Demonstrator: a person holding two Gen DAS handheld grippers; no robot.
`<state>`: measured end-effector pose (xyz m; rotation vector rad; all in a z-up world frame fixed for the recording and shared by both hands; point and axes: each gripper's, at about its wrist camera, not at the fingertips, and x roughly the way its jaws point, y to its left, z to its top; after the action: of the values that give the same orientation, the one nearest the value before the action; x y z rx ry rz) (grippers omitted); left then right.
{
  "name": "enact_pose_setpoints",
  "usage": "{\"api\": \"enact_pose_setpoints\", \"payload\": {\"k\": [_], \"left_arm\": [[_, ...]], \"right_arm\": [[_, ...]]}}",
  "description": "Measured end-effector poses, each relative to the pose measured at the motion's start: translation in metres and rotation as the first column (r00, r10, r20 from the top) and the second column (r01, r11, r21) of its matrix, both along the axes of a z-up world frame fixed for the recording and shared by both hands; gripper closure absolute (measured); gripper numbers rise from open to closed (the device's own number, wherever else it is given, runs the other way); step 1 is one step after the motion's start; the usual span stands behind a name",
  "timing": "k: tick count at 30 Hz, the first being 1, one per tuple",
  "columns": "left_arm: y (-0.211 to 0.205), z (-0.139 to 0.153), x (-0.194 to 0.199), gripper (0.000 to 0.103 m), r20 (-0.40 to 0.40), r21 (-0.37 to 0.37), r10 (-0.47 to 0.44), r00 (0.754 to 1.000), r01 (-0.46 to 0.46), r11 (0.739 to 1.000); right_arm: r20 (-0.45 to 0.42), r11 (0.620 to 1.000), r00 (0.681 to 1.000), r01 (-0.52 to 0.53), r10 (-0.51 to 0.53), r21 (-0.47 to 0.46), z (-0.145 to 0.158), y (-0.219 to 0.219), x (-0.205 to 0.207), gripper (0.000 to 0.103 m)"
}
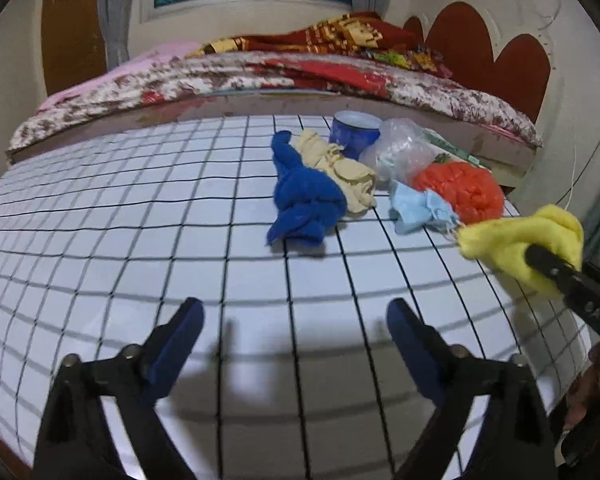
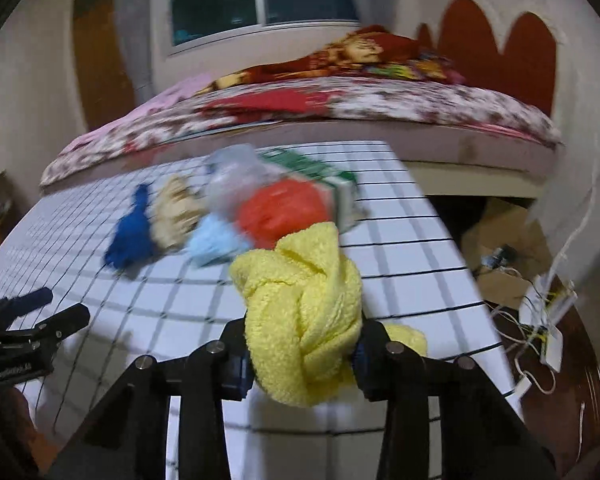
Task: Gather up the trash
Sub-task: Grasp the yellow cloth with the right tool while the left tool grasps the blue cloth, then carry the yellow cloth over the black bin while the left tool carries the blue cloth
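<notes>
My right gripper point(image 2: 302, 356) is shut on a knotted yellow cloth point(image 2: 304, 316) and holds it above the right part of the checked table; the cloth point(image 1: 520, 240) also shows at the right of the left wrist view. My left gripper point(image 1: 296, 320) is open and empty over the table's near middle. Further back lie a blue cloth point(image 1: 304, 196), a beige cloth point(image 1: 340, 168), a light blue face mask point(image 1: 420, 208), an orange plastic bag point(image 1: 464, 188), a clear plastic bag point(image 1: 400, 148) and a blue cup point(image 1: 354, 132).
The table point(image 1: 140, 240) has a white cover with a black grid. A bed point(image 1: 260, 76) with patterned blankets stands behind it. A green and white box point(image 2: 324, 176) lies behind the orange bag. Cardboard boxes point(image 2: 500, 240) and cables point(image 2: 540, 320) are on the floor right of the table.
</notes>
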<state>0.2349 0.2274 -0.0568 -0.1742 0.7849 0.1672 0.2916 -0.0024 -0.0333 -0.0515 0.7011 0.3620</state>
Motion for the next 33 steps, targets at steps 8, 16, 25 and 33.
{"api": "enact_pose_setpoints", "payload": {"k": [8, 16, 25, 33], "left_arm": [[0.010, -0.006, 0.054, 0.024, -0.009, -0.055, -0.010, 1.000, 0.010, 0.998], [0.011, -0.015, 0.085, 0.058, -0.048, -0.086, -0.026, 0.999, 0.022, 0.996], [0.019, 0.001, 0.040, 0.067, 0.028, -0.046, -0.021, 0.999, 0.022, 0.999], [-0.006, 0.020, -0.026, 0.067, 0.086, 0.020, -0.044, 0.995, 0.043, 0.999]], "right_arm": [[0.021, 0.998, 0.998, 0.056, -0.056, -0.018, 0.005, -0.026, 0.023, 0.062], [-0.004, 0.999, 0.999, 0.047, -0.047, -0.006, 0.001, -0.032, 0.035, 0.062], [0.020, 1.000, 1.000, 0.006, -0.006, -0.005, 0.004, -0.033, 0.015, 0.062], [0.074, 1.000, 0.997, -0.013, 0.012, 0.018, 0.024, -0.044, -0.026, 0.063]]}}
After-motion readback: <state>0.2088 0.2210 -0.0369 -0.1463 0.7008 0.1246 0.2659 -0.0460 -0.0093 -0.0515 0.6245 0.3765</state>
